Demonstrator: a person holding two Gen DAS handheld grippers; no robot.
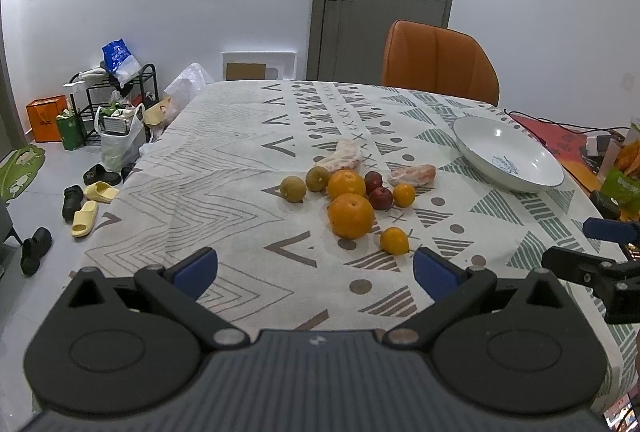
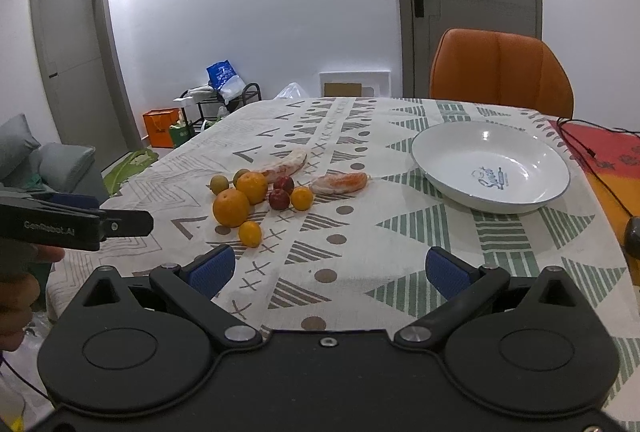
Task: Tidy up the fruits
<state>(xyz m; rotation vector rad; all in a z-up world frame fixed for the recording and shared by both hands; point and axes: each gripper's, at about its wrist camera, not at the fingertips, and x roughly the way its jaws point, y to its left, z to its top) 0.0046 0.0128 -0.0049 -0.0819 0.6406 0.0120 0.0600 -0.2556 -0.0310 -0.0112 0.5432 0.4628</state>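
Several fruits (image 1: 351,215) cluster mid-table, apart from the empty white bowl (image 2: 490,168), seemingly their destination. Left gripper (image 1: 316,272) and right gripper (image 2: 328,270) hover nearby, fingers spread wide, holding nothing.

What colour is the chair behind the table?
The chair is orange, clearest in the right wrist view.

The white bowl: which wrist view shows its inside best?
The right wrist view: the white bowl sits close and whole, its printed blue motif visible, nothing in it. In the left wrist view it lies farther off to the right, smaller and flattened.
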